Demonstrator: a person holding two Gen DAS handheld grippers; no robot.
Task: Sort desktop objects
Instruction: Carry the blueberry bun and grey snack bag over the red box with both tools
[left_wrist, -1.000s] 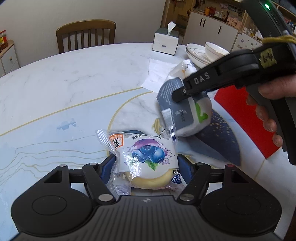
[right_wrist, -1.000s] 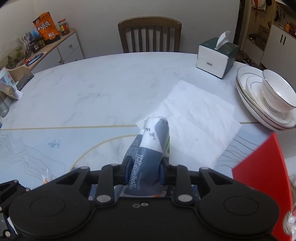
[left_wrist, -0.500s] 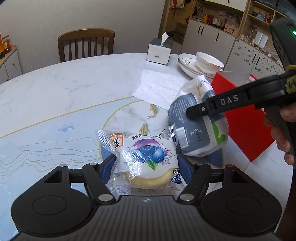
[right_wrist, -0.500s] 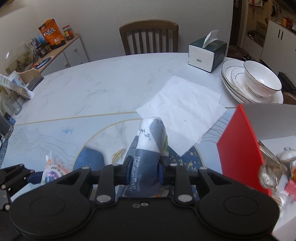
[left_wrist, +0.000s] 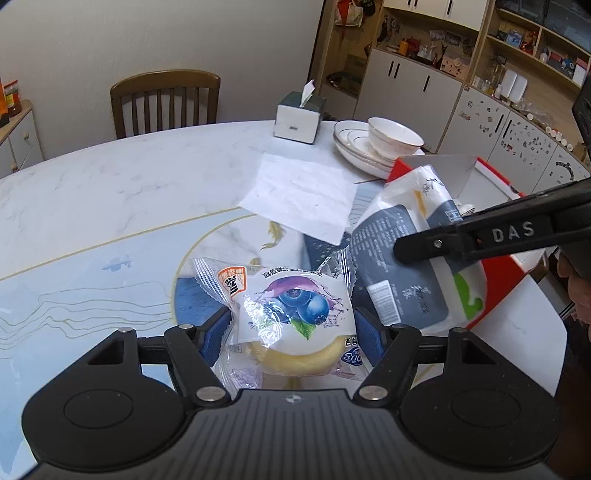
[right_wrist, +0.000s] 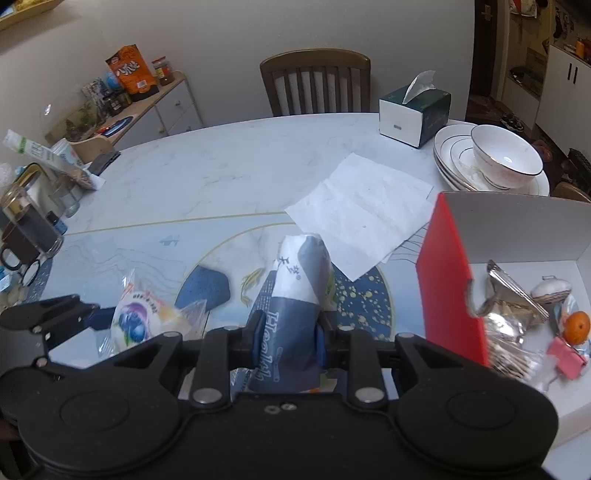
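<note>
My left gripper is shut on a blueberry bread packet and holds it above the table; the packet also shows in the right wrist view. My right gripper is shut on a grey and white tissue pack, held up just left of a red box. In the left wrist view the tissue pack hangs in front of the red box, with the right gripper's finger across it. The box holds silver packets, an orange and a pink clip.
A white napkin lies on the marble table. Stacked plates with a bowl and a tissue box stand at the back right. A chair is behind. Jars and clutter line the left edge.
Both grippers have risen and drawn back with their loads. The right gripper has carried the tissue pack rightward, close to the red box, whose inside now shows.
</note>
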